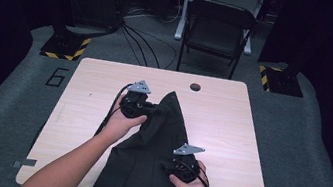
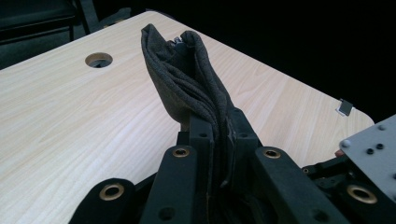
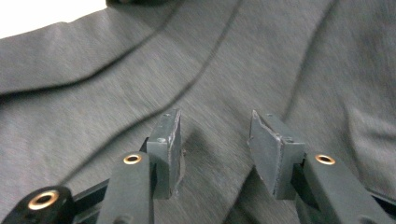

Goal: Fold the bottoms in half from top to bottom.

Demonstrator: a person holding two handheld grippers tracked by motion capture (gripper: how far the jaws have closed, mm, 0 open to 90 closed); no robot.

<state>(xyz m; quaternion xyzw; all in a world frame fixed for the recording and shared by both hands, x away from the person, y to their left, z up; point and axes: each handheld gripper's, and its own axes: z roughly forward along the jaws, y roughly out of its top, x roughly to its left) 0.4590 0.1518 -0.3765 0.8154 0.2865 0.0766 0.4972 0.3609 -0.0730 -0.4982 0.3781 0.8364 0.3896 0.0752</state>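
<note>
My left gripper (image 1: 148, 108) is clamped on a bunched fold of the dark grey woven cloth garment (image 1: 143, 165), which stands up past its jaws. My right gripper (image 3: 214, 140) hangs with jaws wide apart, close over the same cloth spread flat beneath it. The light wooden surface (image 1: 230, 124) carries a round cable hole (image 2: 98, 59) beyond my left gripper. Farther off, a black folding chair (image 1: 218, 28) stands on grey carpet (image 1: 2, 98) among dark curtains.

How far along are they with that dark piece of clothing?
Early on. The dark garment lies spread and creased on the table, unfolded. The left gripper pinches a bunched fold; the right gripper hovers open over the cloth. Any folding looks left to do.
</note>
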